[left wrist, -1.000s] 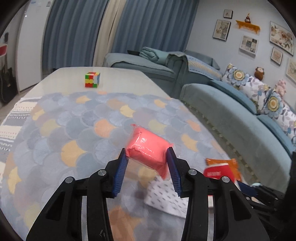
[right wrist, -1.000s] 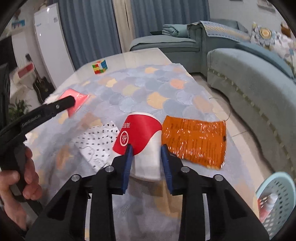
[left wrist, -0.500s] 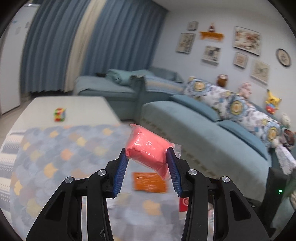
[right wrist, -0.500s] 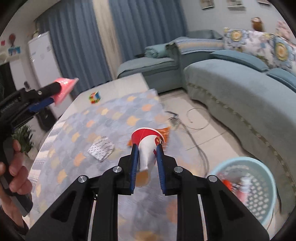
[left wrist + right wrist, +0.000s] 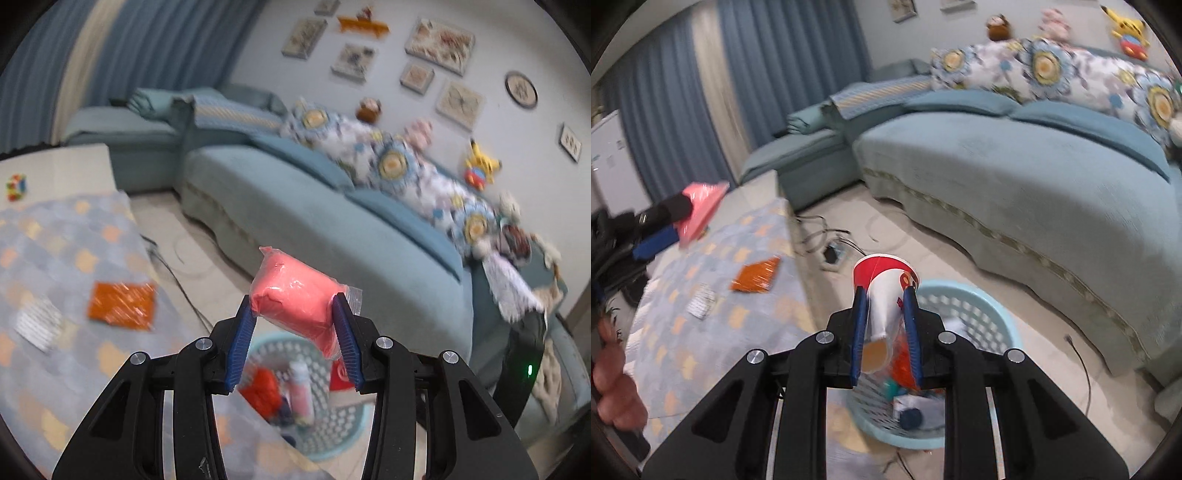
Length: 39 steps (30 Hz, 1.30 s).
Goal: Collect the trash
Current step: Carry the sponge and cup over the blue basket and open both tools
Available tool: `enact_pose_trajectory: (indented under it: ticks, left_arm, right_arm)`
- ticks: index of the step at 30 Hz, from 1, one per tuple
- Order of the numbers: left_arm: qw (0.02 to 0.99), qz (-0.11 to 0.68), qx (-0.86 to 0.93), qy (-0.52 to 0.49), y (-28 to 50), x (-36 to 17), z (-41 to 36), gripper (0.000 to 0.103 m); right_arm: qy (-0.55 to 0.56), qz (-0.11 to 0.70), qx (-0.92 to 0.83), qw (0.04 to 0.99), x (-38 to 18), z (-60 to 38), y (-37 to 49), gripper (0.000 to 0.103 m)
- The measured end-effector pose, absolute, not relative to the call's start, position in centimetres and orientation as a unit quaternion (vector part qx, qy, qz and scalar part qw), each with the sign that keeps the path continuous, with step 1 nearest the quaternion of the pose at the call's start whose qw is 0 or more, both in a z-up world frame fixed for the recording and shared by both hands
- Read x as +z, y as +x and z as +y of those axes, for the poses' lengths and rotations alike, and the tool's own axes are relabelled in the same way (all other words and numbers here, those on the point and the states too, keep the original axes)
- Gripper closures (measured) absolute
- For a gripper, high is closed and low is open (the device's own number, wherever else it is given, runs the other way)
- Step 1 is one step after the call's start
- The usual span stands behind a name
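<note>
My left gripper is shut on a pink plastic-wrapped packet, held in the air above a light blue basket on the floor. My right gripper is shut on a squashed red and white paper cup, also above the basket, which holds several pieces of trash. In the right wrist view the left gripper with the pink packet shows at the left. An orange wrapper and a white dotted wrapper lie on the table's patterned cloth.
A long blue sofa with flowered cushions runs along the right. Cables and a socket box lie on the floor between table and sofa. A colour cube sits at the table's far end. A hand shows at the left edge.
Both grippers lifted off the table with their loads and swung right, from over the cloth to above the basket. The cup has been squeezed narrower between the right fingers.
</note>
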<state>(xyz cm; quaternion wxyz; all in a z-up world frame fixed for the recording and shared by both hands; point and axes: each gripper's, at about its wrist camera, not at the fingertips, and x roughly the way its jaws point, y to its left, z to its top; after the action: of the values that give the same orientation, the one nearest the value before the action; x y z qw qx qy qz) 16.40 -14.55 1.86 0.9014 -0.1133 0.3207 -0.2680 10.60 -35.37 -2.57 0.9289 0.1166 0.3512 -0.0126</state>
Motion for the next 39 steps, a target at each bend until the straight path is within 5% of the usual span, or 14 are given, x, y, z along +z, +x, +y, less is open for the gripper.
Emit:
enact_pose_trajectory:
  ticks: [15,18,20,27,28,31,39]
  left_arm:
    - [0.864,0.404,-0.297,-0.051,18.4,-5.6,-20.4,0.062]
    - [0.861,0.410,-0.298,-0.046,18.5,-6.0,-20.9,0.061]
    - [0.858,0.415,-0.298,-0.041,18.6,-6.4,-21.3,0.061]
    - [0.848,0.435,-0.301,-0.031,18.9,-7.9,-22.0,0.061]
    - [0.845,0.437,-0.305,-0.030,18.9,-7.9,-22.1,0.059]
    - [0.841,0.443,-0.310,-0.025,18.5,-7.9,-22.5,0.032]
    - [0.846,0.422,-0.324,-0.040,17.1,-5.6,-20.3,0.031]
  right_arm:
    - [0.183,0.460,-0.071,0.866,-12.4,-40.4,11.9,0.084]
    - [0.199,0.465,-0.068,0.860,-13.2,-41.0,11.5,0.072]
    - [0.207,0.461,-0.071,0.860,-13.4,-41.4,11.1,0.055]
    - [0.213,0.461,-0.069,0.859,-13.4,-42.0,9.8,0.054]
    - [0.215,0.459,-0.069,0.859,-13.2,-42.0,9.6,0.052]
    - [0.214,0.452,-0.073,0.863,-12.6,-42.0,8.9,0.050]
    - [0.196,0.431,-0.072,0.878,-9.7,-40.9,7.2,0.049]
